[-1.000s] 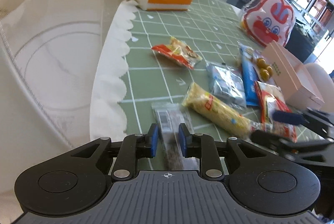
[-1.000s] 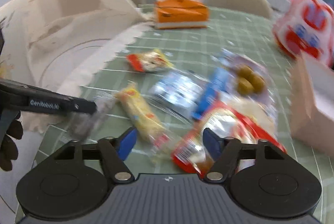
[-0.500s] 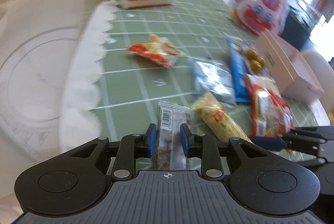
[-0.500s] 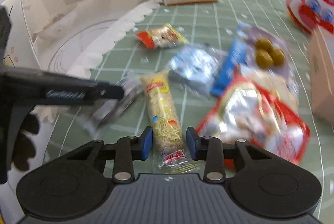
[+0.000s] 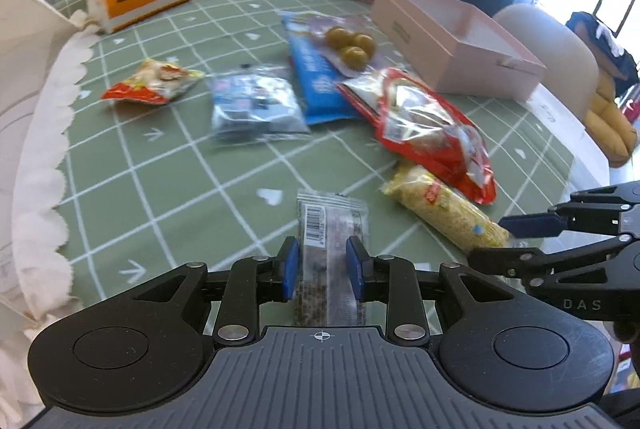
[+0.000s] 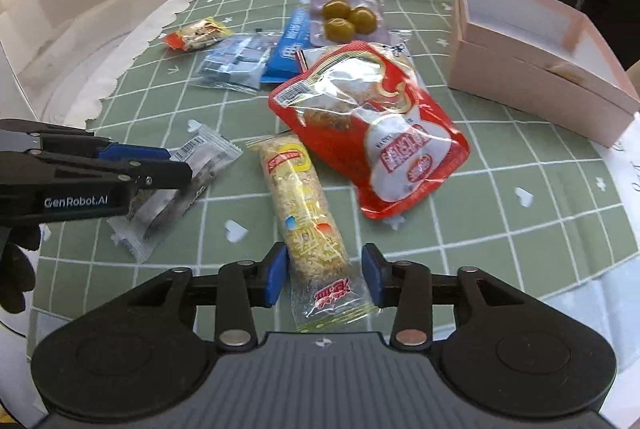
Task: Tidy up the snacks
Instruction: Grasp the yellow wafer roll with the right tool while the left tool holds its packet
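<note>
- Left gripper (image 5: 322,271): jaws opening around the grey bar (image 5: 330,249), blue pads beside it, not pressing.
- Right gripper (image 6: 325,275): jaws opening astride the yellow rice bar (image 6: 304,205); no grip.
- Pink box (image 6: 532,69) looks empty; all snacks loose on the cloth (image 6: 500,237). Sorting barely begun.
- Legible: "GenRobot.AI", "DAS" on grippers; the packets' print unreadable.
</note>
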Demonstrator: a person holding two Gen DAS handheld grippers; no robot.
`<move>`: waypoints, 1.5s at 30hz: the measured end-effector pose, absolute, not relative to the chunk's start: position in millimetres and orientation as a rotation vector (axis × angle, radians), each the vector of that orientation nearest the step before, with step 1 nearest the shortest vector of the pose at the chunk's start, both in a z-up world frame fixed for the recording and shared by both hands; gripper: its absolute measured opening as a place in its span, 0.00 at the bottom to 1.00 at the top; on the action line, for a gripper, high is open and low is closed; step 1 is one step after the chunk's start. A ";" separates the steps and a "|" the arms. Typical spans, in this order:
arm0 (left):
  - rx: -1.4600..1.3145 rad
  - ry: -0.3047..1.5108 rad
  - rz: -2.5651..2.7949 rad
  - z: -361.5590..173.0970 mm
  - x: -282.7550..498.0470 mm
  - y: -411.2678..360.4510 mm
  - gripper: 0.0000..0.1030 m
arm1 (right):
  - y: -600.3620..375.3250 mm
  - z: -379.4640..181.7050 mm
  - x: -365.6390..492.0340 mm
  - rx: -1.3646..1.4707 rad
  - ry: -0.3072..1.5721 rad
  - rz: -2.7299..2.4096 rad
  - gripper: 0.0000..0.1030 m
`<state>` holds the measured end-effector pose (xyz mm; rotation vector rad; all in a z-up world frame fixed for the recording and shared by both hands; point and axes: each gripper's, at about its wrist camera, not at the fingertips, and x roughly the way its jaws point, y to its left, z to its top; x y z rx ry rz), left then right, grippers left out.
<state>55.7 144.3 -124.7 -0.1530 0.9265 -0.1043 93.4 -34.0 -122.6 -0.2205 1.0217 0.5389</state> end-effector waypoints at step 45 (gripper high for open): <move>-0.205 0.894 -0.026 -115.9 47.4 138.4 0.48 | -34.8 -124.7 106.5 -0.270 0.907 0.603 0.46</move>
